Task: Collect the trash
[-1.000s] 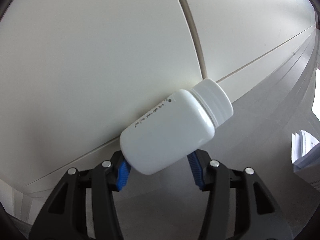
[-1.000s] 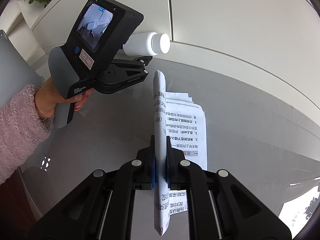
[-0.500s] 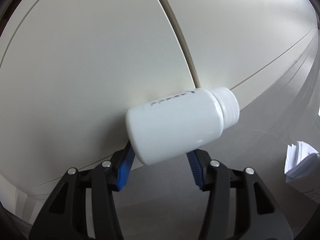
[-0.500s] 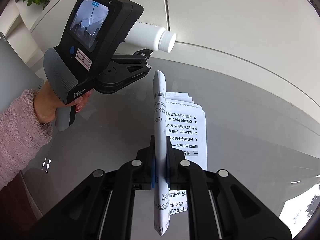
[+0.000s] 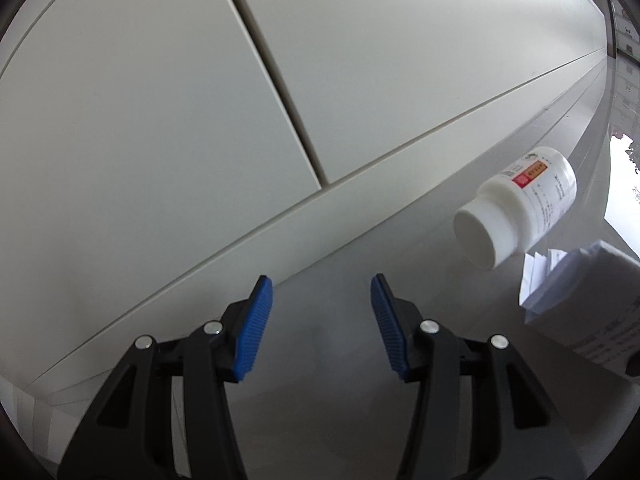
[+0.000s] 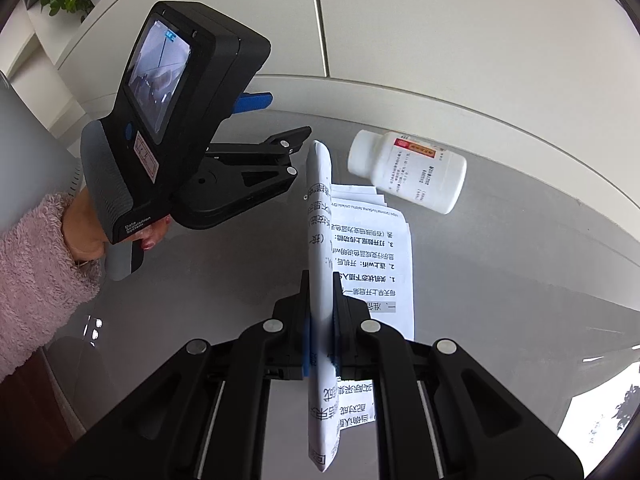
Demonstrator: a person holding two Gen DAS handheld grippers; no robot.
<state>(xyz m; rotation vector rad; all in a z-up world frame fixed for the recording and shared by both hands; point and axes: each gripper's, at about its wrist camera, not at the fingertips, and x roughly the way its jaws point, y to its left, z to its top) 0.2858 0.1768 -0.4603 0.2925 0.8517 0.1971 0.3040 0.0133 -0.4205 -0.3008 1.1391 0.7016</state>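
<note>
White bottle (image 5: pixel 520 208) dropped from left gripper (image 5: pixel 322 326), now capped, sideways on table (image 6: pixel 520 260); left gripper gaping, empty; right gripper (image 6: pixel 322 344) clamps folded paper (image 6: pixel 320 280).

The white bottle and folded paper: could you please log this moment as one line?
left gripper: open, empty | white bottle: lying on table | right gripper: shut on folded paper

The left gripper (image 5: pixel 322 322) stands parted and empty; the right gripper (image 6: pixel 321 334) is clamped tight on the folded paper (image 6: pixel 320 240), angled downward.
</note>
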